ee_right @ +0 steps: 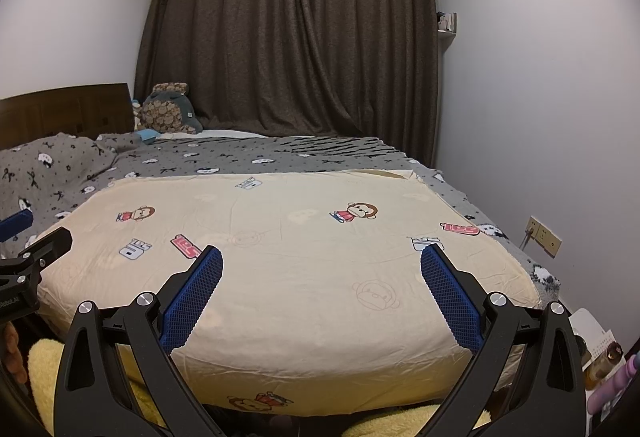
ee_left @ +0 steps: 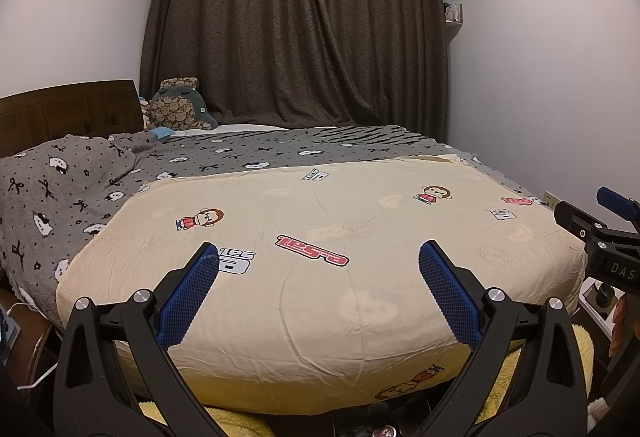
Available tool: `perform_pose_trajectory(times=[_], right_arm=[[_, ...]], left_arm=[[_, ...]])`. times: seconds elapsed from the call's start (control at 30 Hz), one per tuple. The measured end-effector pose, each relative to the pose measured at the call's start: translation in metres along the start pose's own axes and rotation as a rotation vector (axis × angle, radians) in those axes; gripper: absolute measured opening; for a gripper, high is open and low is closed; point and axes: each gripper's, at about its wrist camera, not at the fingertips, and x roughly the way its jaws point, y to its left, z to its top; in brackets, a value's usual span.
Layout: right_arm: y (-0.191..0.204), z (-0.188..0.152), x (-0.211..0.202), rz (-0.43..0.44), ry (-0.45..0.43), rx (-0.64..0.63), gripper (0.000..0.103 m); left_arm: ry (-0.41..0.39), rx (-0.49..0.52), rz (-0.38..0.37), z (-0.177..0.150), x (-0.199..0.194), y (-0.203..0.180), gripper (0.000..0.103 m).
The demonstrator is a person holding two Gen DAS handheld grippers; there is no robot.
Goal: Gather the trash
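Two grippers released above the cream quilt (ee_left: 320,237)

Left gripper (ee_left: 319,257) and right gripper (ee_right: 321,261) grasp nothing; no trash visible; scan beyond the quilt first.

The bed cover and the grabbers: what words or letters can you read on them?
"DAS" in white letters, on the black body of the right gripper, cut off at the picture's edge.
"RobotAI", partly cut off, on the black body of the left gripper.
Red and grey logo patches on the cream quilt are upside down and too stylised to read surely.
Nothing else is readable.
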Motion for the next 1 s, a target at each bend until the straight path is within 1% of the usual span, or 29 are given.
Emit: perform_pose_trajectory(times=[1.0], right_arm=[[0.0007, -0.0019, 0.0015, 0.0, 0.007, -0.003, 0.099]], left_arm=[[0.0, 0.005, 0.004, 0.0014, -0.0028, 0.0004, 0.095]])
